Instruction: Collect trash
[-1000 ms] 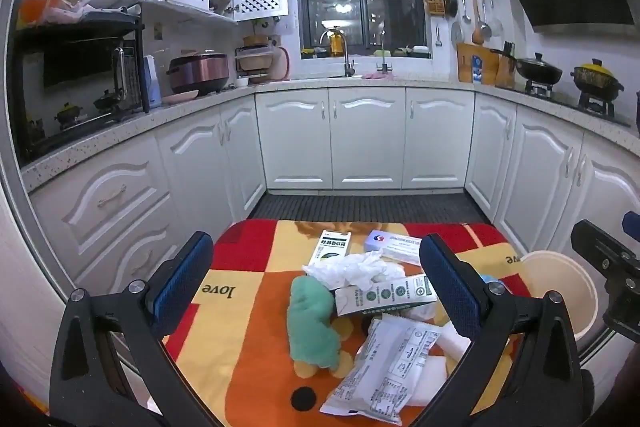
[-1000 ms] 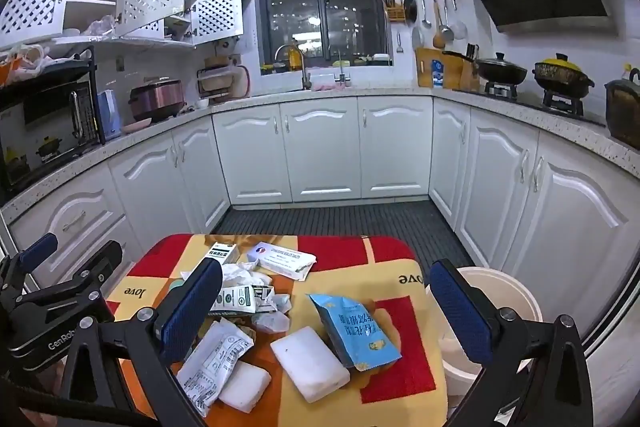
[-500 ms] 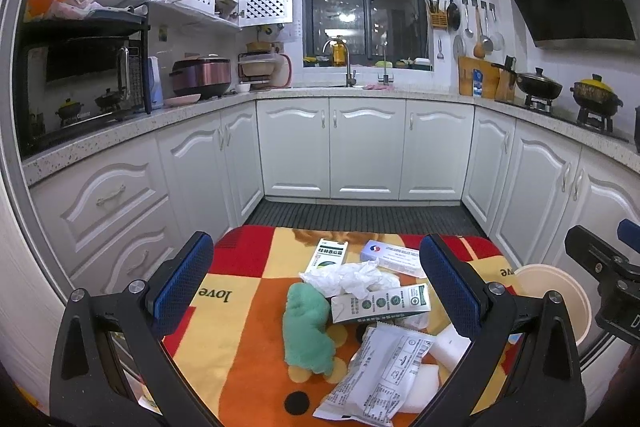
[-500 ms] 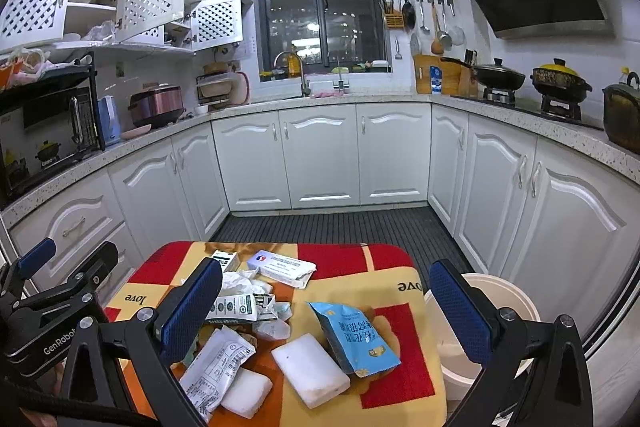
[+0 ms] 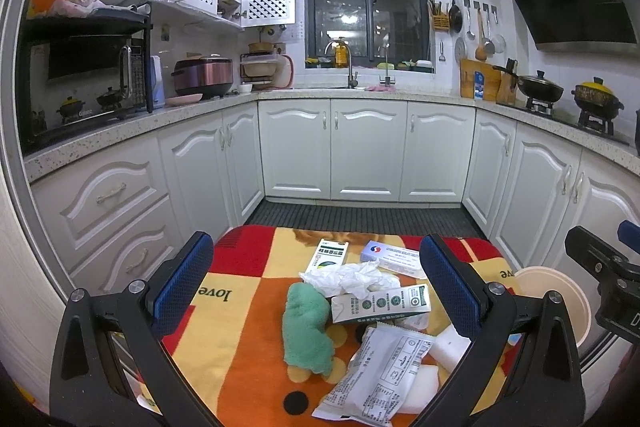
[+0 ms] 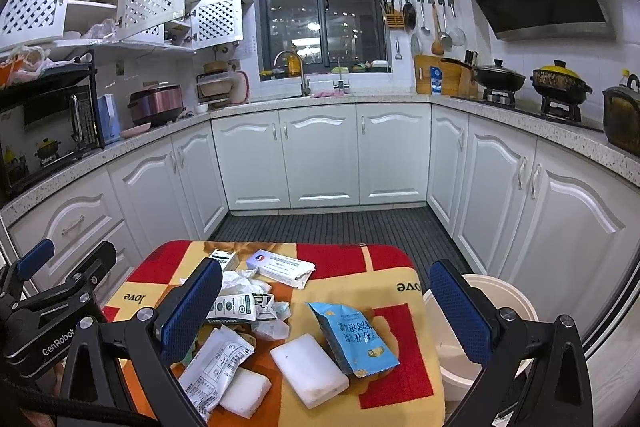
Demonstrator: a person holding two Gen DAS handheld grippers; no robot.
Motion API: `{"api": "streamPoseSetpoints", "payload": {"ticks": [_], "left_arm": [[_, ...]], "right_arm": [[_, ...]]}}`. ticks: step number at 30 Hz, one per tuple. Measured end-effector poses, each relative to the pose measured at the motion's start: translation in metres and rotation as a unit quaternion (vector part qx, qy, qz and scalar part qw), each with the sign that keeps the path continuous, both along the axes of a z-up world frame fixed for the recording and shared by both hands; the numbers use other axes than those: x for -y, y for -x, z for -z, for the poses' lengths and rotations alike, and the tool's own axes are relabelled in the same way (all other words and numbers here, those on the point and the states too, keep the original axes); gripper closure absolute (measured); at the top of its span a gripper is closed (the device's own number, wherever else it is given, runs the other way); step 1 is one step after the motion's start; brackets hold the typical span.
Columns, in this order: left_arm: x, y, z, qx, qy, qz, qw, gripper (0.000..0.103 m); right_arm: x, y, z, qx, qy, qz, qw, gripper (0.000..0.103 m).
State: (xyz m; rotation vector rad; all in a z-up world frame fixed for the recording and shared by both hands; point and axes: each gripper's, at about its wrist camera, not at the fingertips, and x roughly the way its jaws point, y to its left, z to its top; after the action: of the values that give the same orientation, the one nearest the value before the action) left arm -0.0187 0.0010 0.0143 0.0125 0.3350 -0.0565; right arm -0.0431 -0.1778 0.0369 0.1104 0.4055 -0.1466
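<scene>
Trash lies on a table under a red, orange and yellow blanket. There is a green cloth, crumpled tissue, a green-and-white carton, a white printed packet, a blue snack bag, white foam blocks and two small boxes. A cream bin stands off the table's right edge. My left gripper is open above the pile. My right gripper is open above the table's right half. Neither holds anything.
White kitchen cabinets ring a dark ribbed floor mat beyond the table. Pots sit on a stove at the right. A microwave and a rice cooker stand on the left counter.
Both views have shifted only slightly; the left one has levelled out from a small tilt. Nothing on the table has moved, and both grippers stay open.
</scene>
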Motion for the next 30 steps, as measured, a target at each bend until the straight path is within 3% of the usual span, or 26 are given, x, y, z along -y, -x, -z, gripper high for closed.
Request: {"api": "streamPoseSetpoints", "payload": {"ticks": [30], "left_arm": [[0.0001,0.0025,-0.0009,0.003,0.005,0.001,1.0,0.001]], "right_arm": [[0.0031,0.0011,0.0046,-0.007,-0.001,0.004,1.0,0.0]]}}
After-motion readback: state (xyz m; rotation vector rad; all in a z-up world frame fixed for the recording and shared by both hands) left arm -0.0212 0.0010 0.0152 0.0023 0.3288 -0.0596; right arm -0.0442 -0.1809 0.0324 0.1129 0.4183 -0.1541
